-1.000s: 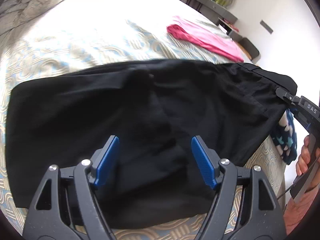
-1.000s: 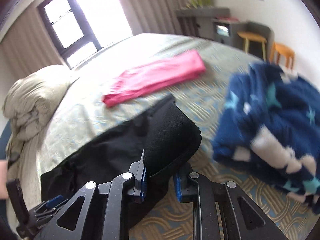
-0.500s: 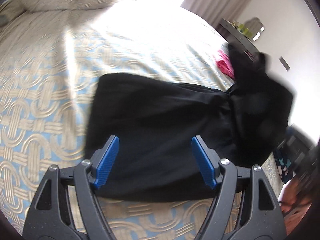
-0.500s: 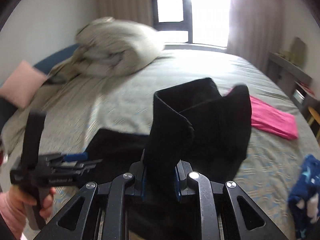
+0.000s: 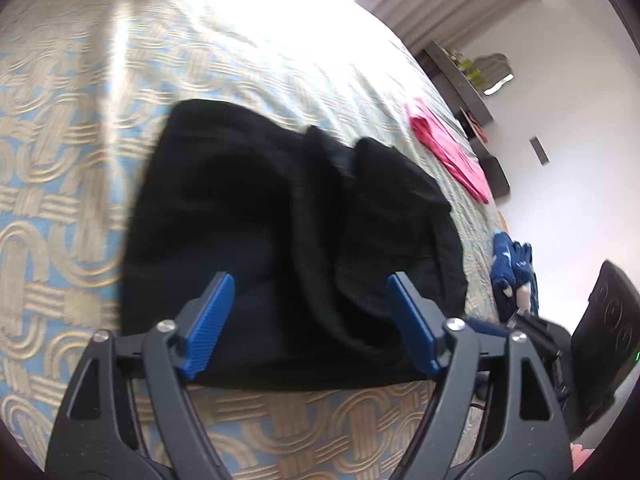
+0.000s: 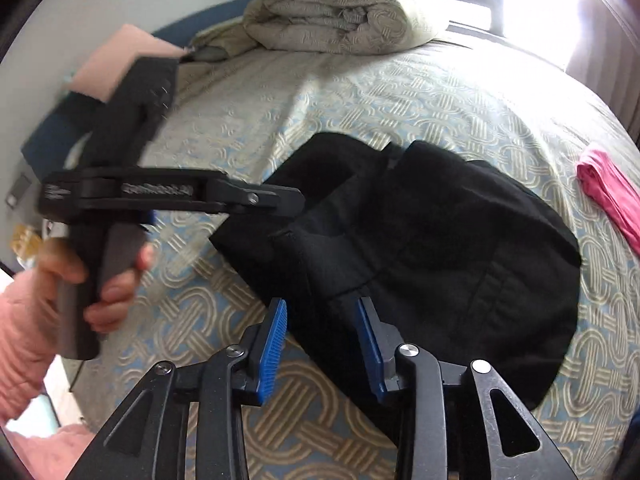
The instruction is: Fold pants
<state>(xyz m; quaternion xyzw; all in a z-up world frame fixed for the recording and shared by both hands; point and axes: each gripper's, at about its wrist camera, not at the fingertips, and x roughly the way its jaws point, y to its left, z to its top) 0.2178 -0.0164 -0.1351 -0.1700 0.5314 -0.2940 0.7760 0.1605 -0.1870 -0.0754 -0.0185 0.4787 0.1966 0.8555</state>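
Note:
The black pants [image 5: 280, 232] lie folded over on the patterned bedspread, one half laid loosely on the other; they also show in the right wrist view [image 6: 420, 248]. My left gripper [image 5: 310, 320] is open and empty, its blue pads spread just above the near edge of the pants. It also shows in the right wrist view [image 6: 256, 200], held by a hand at the left. My right gripper [image 6: 322, 344] is open, its blue pads on either side of the pants' near edge, holding nothing.
A folded pink garment [image 5: 448, 152] lies farther along the bed, also in the right wrist view [image 6: 608, 192]. A blue starred cloth [image 5: 512, 264] lies near the bed's edge. A rolled duvet [image 6: 340, 4] sits at the head. A shelf [image 5: 460, 76] stands by the wall.
My right gripper carried the waist end over onto the legs and let go; its jaws are now open. The pants went from stretched out to folded in half. The left gripper stayed open.

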